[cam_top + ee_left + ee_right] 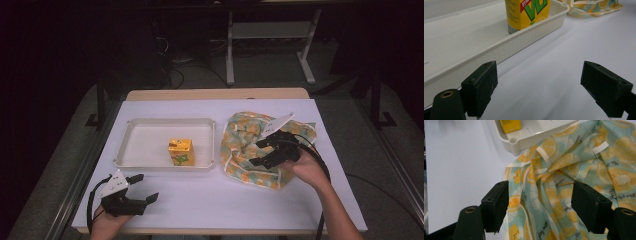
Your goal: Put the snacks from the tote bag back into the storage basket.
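A yellow juice carton stands upright in a white tray left of the table's middle. To the right of the tray lies a crumpled cloth printed with lemon slices on pale green. My right gripper hovers over the cloth's middle, open, with folds of the cloth below and between its jaws and the pads not pressing on it. My left gripper rests open near the front left edge and holds nothing. It faces the tray and the carton.
The white sheet covers the table, with bare room in front of the tray and between the two hands. The tray's corner lies close to the cloth's edge. Table legs and cables stand on the floor beyond the far edge.
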Tool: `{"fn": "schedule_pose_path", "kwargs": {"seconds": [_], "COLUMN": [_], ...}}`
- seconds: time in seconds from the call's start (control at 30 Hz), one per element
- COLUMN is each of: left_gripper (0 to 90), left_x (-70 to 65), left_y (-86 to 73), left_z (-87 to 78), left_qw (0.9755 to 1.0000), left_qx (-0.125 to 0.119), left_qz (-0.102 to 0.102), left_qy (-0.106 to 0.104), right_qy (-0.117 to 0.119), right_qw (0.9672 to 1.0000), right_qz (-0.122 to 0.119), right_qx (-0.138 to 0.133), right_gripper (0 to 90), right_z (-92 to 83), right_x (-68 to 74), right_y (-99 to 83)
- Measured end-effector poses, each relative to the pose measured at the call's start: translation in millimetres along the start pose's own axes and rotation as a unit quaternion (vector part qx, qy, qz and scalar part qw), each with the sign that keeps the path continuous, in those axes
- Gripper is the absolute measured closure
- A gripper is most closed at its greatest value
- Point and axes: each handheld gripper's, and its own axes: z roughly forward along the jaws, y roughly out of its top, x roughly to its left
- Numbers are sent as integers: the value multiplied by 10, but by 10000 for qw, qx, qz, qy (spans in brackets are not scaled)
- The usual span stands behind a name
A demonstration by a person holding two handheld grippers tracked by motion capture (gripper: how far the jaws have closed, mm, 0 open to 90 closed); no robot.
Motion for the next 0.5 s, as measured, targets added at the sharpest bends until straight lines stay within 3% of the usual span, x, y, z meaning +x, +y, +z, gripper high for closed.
{"fn": "schedule_pose_path", "kwargs": {"seconds": [0.5], "left_gripper": [138], "left_x": [5], "left_y": [-1], "left_z": [1], "left_qw": [10000], "left_qx": [29], "left_qz": [11], "left_qy": [9], "right_qy": [-78], "right_qw": [9996], "right_qz": [244], "right_qx": [-141], "right_gripper": [294], "right_z": [-116], "right_x": [48], "right_y": [-316]}}
